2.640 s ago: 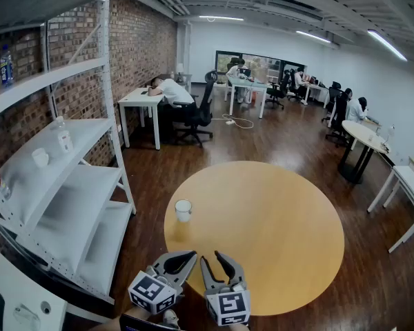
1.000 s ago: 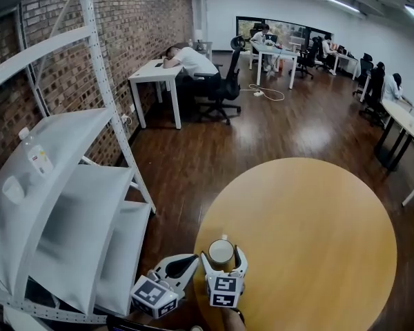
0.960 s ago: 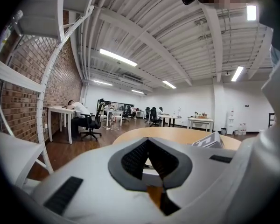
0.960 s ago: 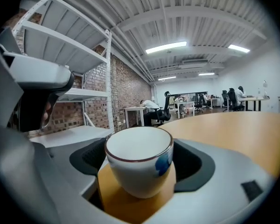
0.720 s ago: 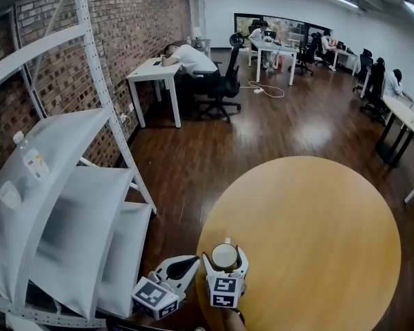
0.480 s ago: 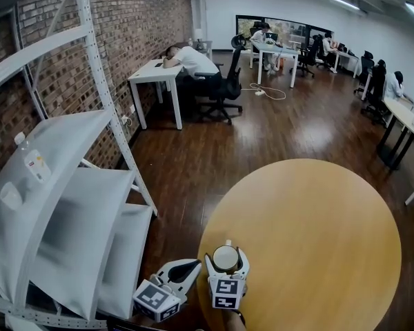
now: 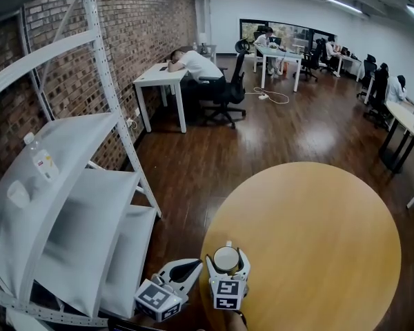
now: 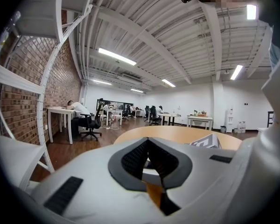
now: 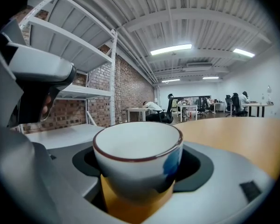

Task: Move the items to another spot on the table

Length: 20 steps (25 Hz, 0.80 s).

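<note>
A white cup (image 7: 226,258) with a dark red rim sits between the jaws of my right gripper (image 7: 227,254) at the near left edge of the round wooden table (image 7: 317,240). In the right gripper view the cup (image 9: 137,157) fills the gap, both pads lie against its sides, and a blue mark shows on its right side. Whether it is lifted off the table I cannot tell. My left gripper (image 7: 193,263) hangs just left of it, off the table edge, with its tips together and nothing between them (image 8: 147,141).
A white metal shelf rack (image 7: 69,205) stands close at the left, with a small bottle (image 7: 41,158) and a white cup (image 7: 17,193) on it. A brick wall lies behind it. Desks, chairs and seated people are far back across the dark wooden floor.
Earlier the cup stood alone on the table with both grippers short of it. Now the right jaws have come around it and drawn in onto its sides. The left gripper stays alongside.
</note>
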Available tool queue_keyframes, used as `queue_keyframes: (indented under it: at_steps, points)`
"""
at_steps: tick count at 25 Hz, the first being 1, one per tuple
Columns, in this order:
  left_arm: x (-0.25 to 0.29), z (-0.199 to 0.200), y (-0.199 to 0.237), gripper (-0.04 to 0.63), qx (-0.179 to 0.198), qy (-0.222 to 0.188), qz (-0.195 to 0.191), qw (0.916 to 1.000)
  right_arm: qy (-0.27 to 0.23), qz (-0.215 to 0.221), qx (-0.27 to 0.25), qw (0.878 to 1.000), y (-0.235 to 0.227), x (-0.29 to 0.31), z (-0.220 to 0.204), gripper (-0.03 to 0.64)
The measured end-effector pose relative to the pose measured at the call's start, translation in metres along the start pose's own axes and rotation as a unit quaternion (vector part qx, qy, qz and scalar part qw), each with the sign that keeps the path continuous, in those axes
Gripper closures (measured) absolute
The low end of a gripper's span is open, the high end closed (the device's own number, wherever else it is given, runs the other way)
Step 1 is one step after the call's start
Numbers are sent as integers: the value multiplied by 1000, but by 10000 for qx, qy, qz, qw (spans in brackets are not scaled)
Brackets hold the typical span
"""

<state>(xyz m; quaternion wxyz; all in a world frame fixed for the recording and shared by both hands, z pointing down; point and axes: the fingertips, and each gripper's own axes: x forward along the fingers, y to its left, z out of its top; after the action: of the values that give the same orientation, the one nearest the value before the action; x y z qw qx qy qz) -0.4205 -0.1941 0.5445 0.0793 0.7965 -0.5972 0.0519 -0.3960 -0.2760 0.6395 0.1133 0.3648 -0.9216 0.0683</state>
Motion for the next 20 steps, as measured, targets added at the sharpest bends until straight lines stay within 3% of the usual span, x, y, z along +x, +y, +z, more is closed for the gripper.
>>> queue_keyframes:
  at_steps: [13,20]
  points:
    - [-22,28,-42,586,36,-83,113,9999,-200,85,-121,9997,-8,-60,53,221]
    - [-31,51,-93,586,102,-163,39,9998,-298,101,-174,9994,-21,-120,80,220]
